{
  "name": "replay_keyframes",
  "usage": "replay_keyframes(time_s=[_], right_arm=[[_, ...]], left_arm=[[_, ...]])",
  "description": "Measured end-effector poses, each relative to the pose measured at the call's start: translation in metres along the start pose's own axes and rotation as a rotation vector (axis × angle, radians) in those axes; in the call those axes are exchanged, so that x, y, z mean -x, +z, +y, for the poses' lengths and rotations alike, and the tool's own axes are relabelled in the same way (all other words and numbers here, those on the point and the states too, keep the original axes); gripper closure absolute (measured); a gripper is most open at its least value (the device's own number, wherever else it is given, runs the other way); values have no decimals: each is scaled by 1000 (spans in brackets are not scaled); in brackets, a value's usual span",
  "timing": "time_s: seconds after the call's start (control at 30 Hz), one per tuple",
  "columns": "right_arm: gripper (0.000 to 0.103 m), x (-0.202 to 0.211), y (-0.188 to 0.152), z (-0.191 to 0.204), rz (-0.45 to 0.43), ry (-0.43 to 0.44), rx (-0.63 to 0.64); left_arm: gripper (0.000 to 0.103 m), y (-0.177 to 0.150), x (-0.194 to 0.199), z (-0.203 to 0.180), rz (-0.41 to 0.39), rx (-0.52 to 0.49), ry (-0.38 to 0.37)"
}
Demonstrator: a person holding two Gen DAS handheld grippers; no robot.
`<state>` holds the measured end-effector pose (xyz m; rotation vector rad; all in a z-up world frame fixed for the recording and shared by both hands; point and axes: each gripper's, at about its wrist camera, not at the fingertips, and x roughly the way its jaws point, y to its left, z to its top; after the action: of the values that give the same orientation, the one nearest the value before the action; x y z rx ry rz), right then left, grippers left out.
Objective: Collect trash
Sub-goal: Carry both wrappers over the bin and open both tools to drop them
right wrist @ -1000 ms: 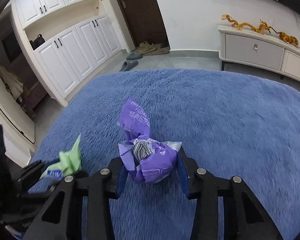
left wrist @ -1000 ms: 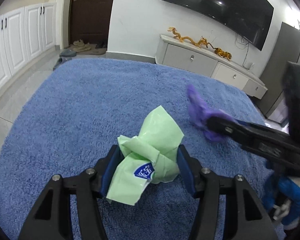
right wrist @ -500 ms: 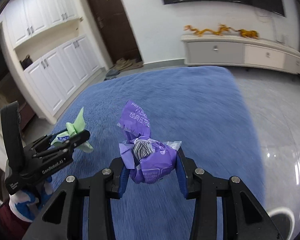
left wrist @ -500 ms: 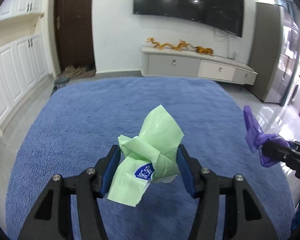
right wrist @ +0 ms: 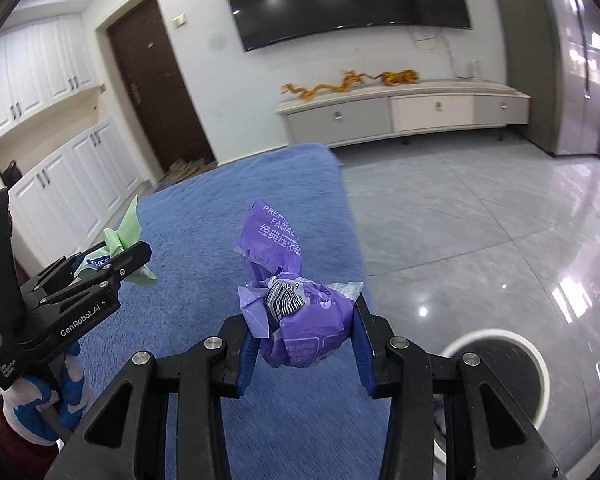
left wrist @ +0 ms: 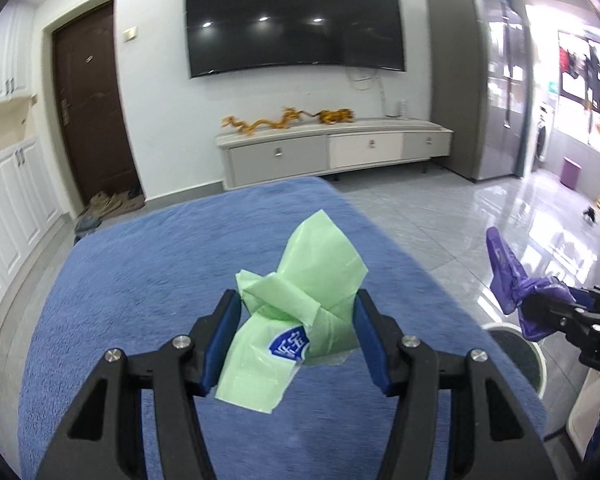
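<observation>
My left gripper (left wrist: 296, 332) is shut on a crumpled green wrapper (left wrist: 304, 304) and holds it in the air above the blue rug (left wrist: 148, 280). My right gripper (right wrist: 300, 332) is shut on a crumpled purple wrapper (right wrist: 296, 304), held above the rug's right edge. A round white-rimmed bin (right wrist: 496, 364) stands on the floor just right of the right gripper; it also shows in the left wrist view (left wrist: 516, 352). The left gripper with the green wrapper (right wrist: 120, 236) shows at the left of the right wrist view. The purple wrapper (left wrist: 508, 280) shows at the right of the left wrist view.
A blue rug (right wrist: 220, 232) covers the floor on the left, grey glossy tiles (right wrist: 480, 216) on the right. A low TV cabinet (left wrist: 332, 152) stands against the far wall under a TV (left wrist: 292, 20). White cupboards (right wrist: 60, 184) and a dark door (left wrist: 88, 100) lie at the left.
Both grippers have swung to the right with their wrappers, from over the rug toward its right edge. The white-rimmed bin has come into view beside the right gripper.
</observation>
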<state>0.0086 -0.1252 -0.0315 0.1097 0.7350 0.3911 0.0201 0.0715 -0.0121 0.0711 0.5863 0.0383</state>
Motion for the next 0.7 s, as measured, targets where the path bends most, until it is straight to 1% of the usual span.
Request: replay_keyframes(time_s=[0.13,0.3,0.47,0.7], right_arm=[[62,22,-12,-22,-31,-40,-38],[62,36,-23,-56,-52,-92,-107],[62,42,-38,-95,-53,-142,-181],[62,37,-58,-143,-37,-200,-282]], left_arm=[[48,5,7,-33,-14,-60,-34],[48,7,8,-72,-16,-138,-74],[48,7,-1,-118,7,-223,-131],[48,2,-22,-181,61,-328,-213]])
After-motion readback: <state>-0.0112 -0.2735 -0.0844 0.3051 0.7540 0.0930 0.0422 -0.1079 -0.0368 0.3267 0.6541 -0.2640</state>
